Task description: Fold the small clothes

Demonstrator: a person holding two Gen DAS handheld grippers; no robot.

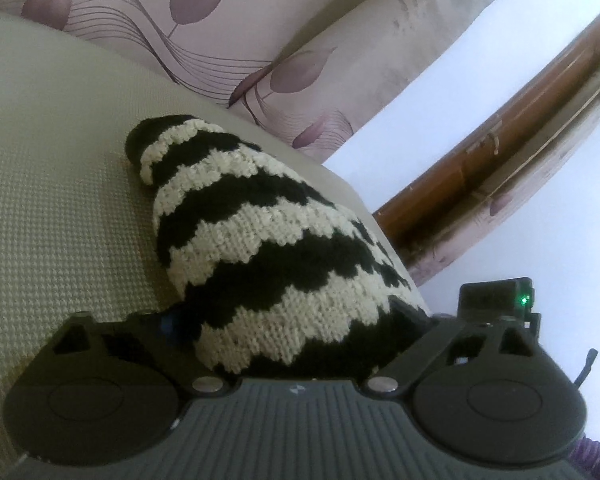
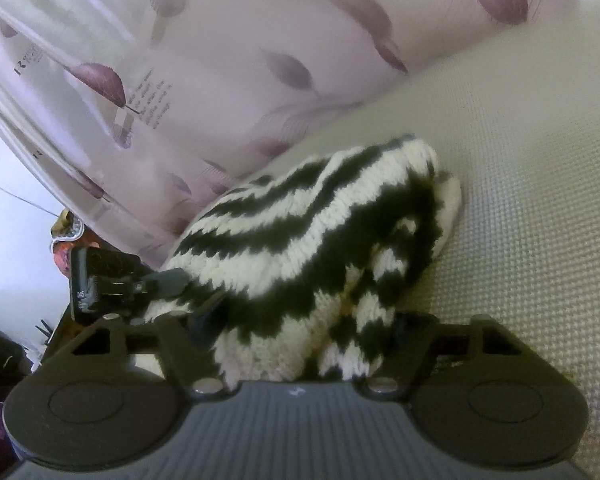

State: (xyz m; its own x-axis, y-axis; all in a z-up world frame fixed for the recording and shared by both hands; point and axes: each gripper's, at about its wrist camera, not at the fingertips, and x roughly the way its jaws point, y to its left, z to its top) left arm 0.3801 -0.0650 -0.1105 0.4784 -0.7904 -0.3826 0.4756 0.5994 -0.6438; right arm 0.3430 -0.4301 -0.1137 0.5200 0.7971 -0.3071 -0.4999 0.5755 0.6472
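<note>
A black-and-cream striped knit garment (image 1: pixel 260 232) lies bunched on the beige woven sofa seat (image 1: pixel 60 200). My left gripper (image 1: pixel 292 316) has its jaws spread around the garment's near end. The knit fills the gap and covers most of both fingers, and only a blue pad (image 1: pixel 168 324) shows at the cloth's left edge. In the right wrist view the same garment (image 2: pixel 300 232) sits folded over itself on the seat (image 2: pixel 520 200). My right gripper (image 2: pixel 304 316) straddles its near end, with cloth draped over the left finger (image 2: pixel 204 312). I see no clear pinch from either.
A pale backrest with purple leaf print (image 1: pixel 188 12) (image 2: pixel 260 80) runs behind the seat. The seat edge drops off just beyond the garment, with a brown wooden furniture piece (image 1: pixel 500 140) and white floor past it. A black block of the other gripper (image 2: pixel 100 280) sits close beside the garment.
</note>
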